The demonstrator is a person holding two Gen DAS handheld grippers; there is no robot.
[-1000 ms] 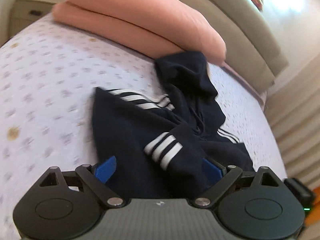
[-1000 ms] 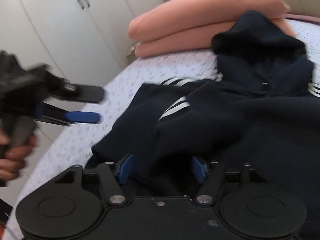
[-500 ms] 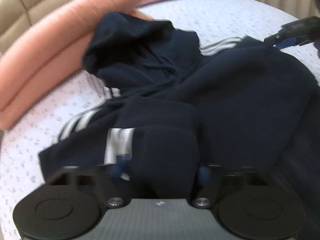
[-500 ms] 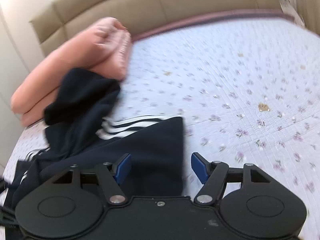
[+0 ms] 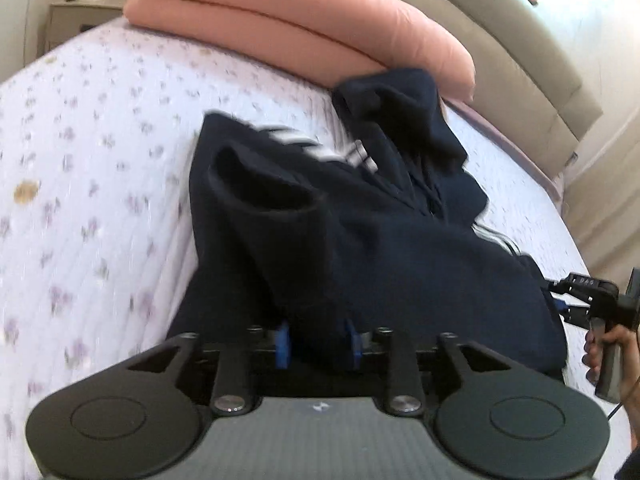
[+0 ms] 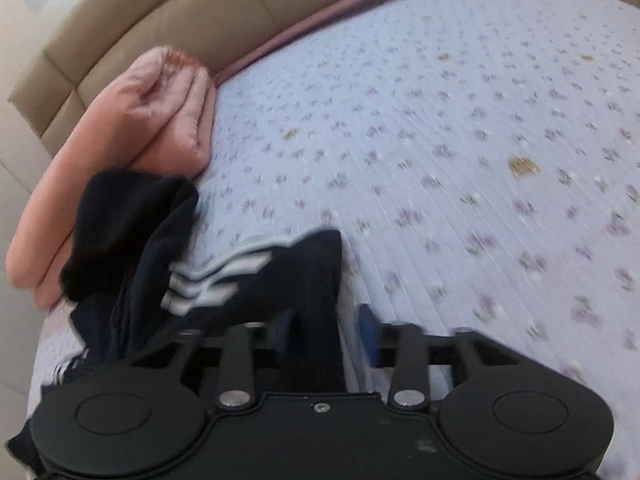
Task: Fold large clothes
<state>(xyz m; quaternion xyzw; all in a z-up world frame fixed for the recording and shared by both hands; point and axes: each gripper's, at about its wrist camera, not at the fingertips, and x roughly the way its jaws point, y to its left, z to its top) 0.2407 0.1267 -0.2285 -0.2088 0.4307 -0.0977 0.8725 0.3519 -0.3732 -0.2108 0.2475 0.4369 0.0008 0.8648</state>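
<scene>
Two grippers work the navy hoodie (image 5: 400, 240) at frame centre on the bed (image 5: 100, 160): left gripper (image 5: 319, 344) pinching its hem, right gripper (image 6: 326, 330) just closing, fabric between, seemingly to spread it flat.

Navy hoodie (image 5: 400, 248) with white stripes, peach duvet (image 5: 304, 28), lilac floral-print bedspread (image 6: 460, 152).

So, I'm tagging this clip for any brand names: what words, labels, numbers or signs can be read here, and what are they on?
None can be read.
left gripper: a small pale mark on its grey body, too small to read.
right gripper: tiny pale characters on its finger, too blurred to read.
navy hoodie: white stripes only, no lettering.
floral bedspread: pattern only.
</scene>
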